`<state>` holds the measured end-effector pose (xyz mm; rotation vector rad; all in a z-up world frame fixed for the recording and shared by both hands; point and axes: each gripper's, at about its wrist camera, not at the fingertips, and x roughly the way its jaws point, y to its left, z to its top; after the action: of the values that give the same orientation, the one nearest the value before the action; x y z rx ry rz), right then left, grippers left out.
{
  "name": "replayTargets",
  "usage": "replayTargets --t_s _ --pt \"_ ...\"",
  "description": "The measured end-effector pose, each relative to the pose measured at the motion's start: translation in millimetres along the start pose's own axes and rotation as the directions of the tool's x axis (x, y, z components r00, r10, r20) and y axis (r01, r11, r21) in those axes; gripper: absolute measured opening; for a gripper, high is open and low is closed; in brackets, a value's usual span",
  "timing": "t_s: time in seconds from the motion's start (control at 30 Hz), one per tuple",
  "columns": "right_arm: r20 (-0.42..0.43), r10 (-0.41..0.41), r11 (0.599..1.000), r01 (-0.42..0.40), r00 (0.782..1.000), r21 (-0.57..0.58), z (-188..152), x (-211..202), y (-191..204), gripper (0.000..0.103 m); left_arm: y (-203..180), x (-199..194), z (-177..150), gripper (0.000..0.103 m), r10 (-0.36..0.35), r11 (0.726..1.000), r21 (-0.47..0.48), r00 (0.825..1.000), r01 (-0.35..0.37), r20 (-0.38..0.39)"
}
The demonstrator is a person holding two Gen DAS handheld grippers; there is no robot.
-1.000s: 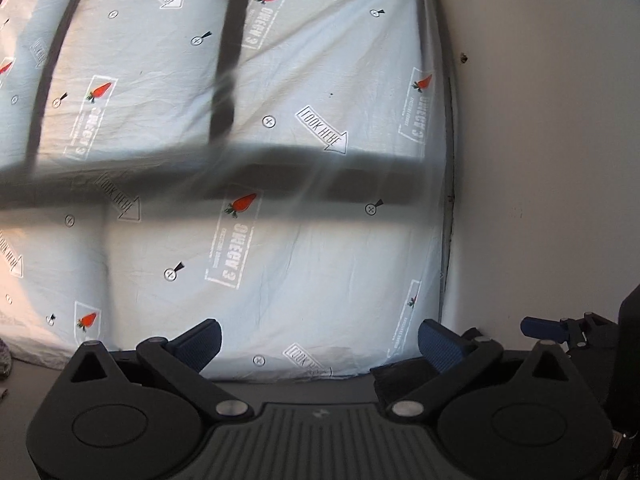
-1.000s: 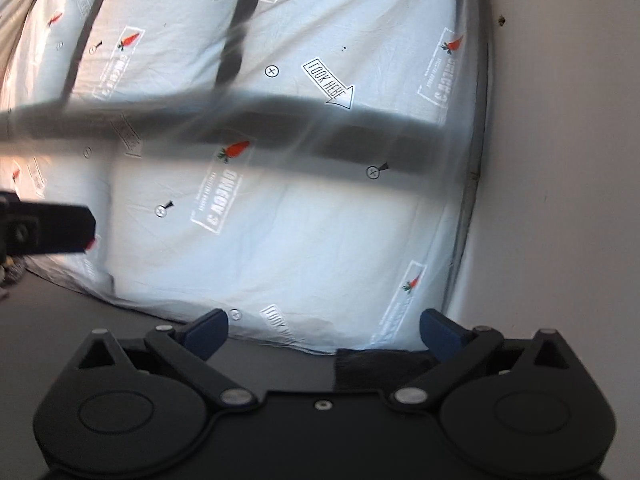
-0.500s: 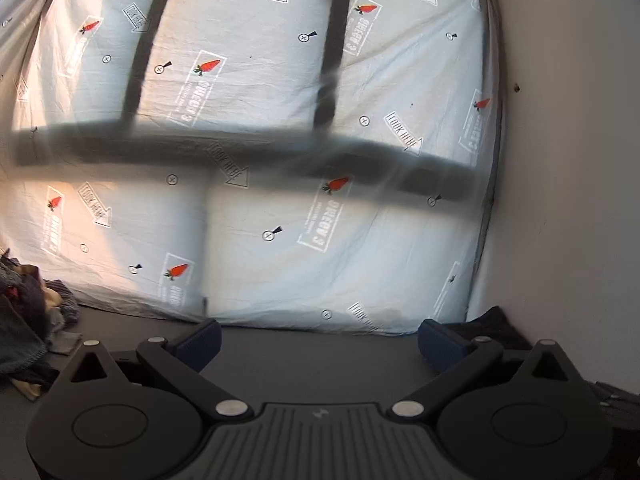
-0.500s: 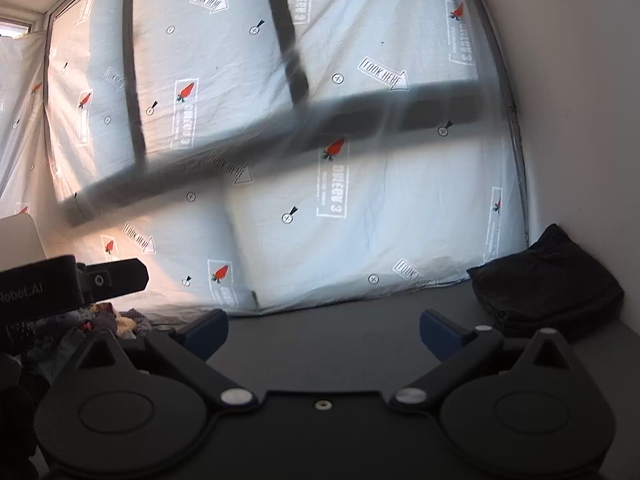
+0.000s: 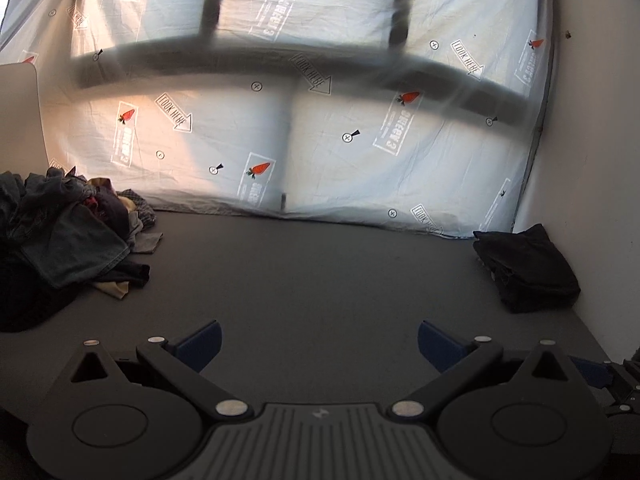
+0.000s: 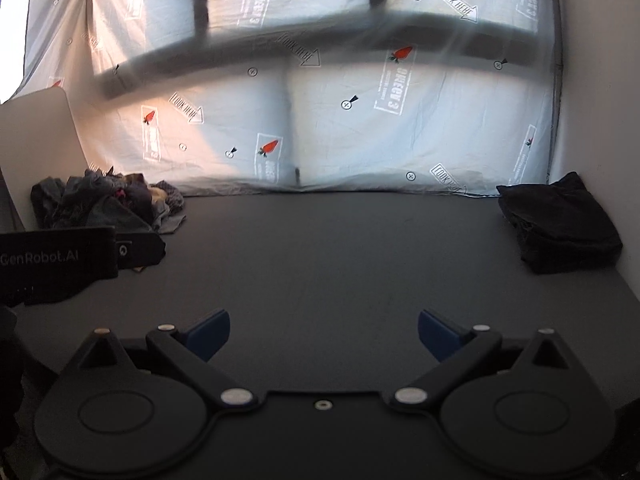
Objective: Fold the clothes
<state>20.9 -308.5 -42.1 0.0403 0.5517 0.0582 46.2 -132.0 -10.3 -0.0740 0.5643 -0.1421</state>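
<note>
Clothes pile sits left; folded black garment right.

Heap of unfolded clothes cut off at the left edge, its near side hidden behind the left gripper in the right wrist view, printed sheet cut off at the top, its lettering blurred.

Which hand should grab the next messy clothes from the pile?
Probably the left gripper: it is open, and the pile lies close on its side. The right gripper sits farther away, beyond the left one.
</note>
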Motion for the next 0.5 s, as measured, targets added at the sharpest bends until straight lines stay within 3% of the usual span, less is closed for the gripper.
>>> replayTargets --t_s 0.27,0.5 --pt "-0.043 -0.022 0.998 0.019 0.999 -0.057 -22.3 -19.4 24.5 0.102 17.7 -13.9 -25.6 0.103 0.025 1.000 0.003 0.998 -0.025 -0.063" --pt "-0.050 -0.040 0.998 0.038 0.998 -0.043 -20.0 -18.6 22.6 0.102 21.1 -20.2 -25.7 0.103 0.038 0.999 0.018 0.998 -0.037 -0.056"
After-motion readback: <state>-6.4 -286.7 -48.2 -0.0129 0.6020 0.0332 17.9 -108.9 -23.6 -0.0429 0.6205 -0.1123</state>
